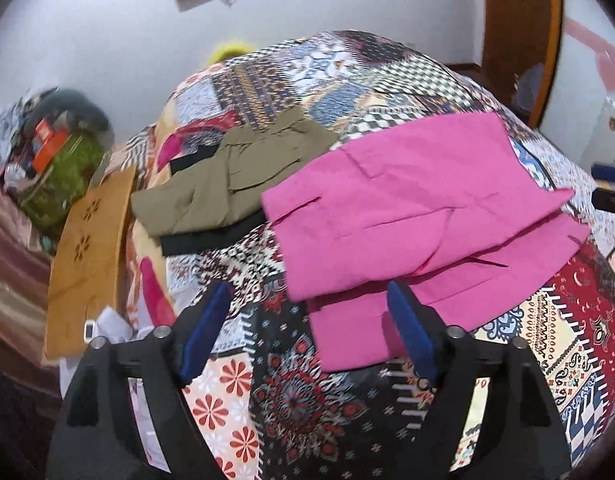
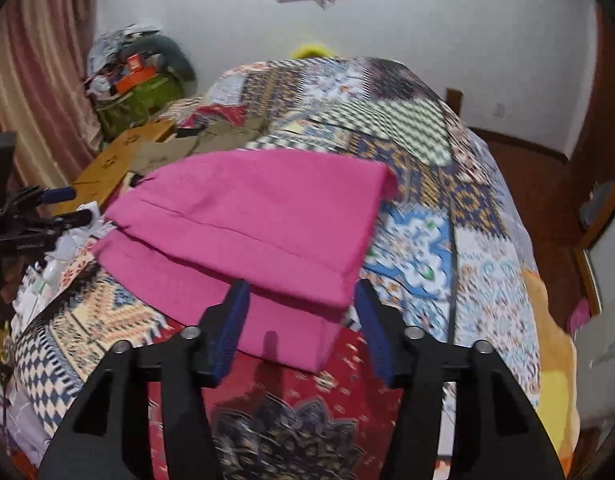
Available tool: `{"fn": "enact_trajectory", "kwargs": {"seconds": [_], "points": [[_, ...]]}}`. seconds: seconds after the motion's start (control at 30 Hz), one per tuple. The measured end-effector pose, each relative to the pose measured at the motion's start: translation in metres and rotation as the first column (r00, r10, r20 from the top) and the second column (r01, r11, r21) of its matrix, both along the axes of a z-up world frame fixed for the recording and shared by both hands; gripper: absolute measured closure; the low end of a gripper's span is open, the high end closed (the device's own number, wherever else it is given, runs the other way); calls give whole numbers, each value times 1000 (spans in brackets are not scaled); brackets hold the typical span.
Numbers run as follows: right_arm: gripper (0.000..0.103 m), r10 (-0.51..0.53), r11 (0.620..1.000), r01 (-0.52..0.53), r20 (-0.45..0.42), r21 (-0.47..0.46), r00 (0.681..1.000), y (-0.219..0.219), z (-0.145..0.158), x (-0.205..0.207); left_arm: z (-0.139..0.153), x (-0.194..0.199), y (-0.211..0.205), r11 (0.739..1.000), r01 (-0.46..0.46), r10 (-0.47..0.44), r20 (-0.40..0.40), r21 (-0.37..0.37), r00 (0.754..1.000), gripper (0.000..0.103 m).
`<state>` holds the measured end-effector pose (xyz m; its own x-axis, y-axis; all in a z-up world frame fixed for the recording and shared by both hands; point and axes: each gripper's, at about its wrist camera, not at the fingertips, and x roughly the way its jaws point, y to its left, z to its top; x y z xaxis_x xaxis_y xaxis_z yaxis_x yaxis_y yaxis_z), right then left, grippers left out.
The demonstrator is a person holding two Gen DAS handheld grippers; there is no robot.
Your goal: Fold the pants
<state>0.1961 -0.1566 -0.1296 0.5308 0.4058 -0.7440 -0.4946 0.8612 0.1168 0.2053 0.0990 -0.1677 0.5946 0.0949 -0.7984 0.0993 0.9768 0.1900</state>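
Both your grippers hover with fingers spread wide, holding nothing.

Your left gripper [image 1: 311, 316] and right gripper [image 2: 301, 312] each hang just over the near edge of the folded pink pants [image 1: 419, 216], which lie on the patterned bed [image 1: 291, 400]; olive pants [image 1: 235, 184] lie beside them toward the bed's left edge.

Matt pink cloth pants [image 1: 419, 216] (faintly creased) on printed cotton-like bedspread [image 1: 307, 400].

A patchwork bedspread [image 1: 315, 400] covers the bed. An olive garment [image 1: 235, 184] lies on its far left, beside a tan cardboard sheet [image 1: 87, 248]. A cluttered green bag [image 2: 143, 96] sits by the far wall, near a striped curtain [image 2: 31, 80].
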Motion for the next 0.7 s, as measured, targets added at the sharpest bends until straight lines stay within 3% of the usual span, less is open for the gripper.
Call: {"fn": "enact_trajectory", "kwargs": {"seconds": [0.1,0.23,0.4,0.63,0.7], "points": [[37,46,999,-46,2,3,999,18,0,3,-13,10,-11,999,25,-24,-39,36,999,21],[37,116,993,-116,-12,-21,993,42,-10,10,-30,21,-25,995,69,-63,-80,69,995,21],[37,179,981,-182,-44,-62,983,65,-29,18,-36,31,-35,991,85,-79,-64,99,995,21],[38,226,971,-231,-86,-60,970,88,-41,30,-19,48,-32,997,74,-74,-32,5,997,25],[45,220,973,-225,-91,-53,971,91,-42,35,-17,50,-34,997,76,-76,-32,-12,997,27]]}}
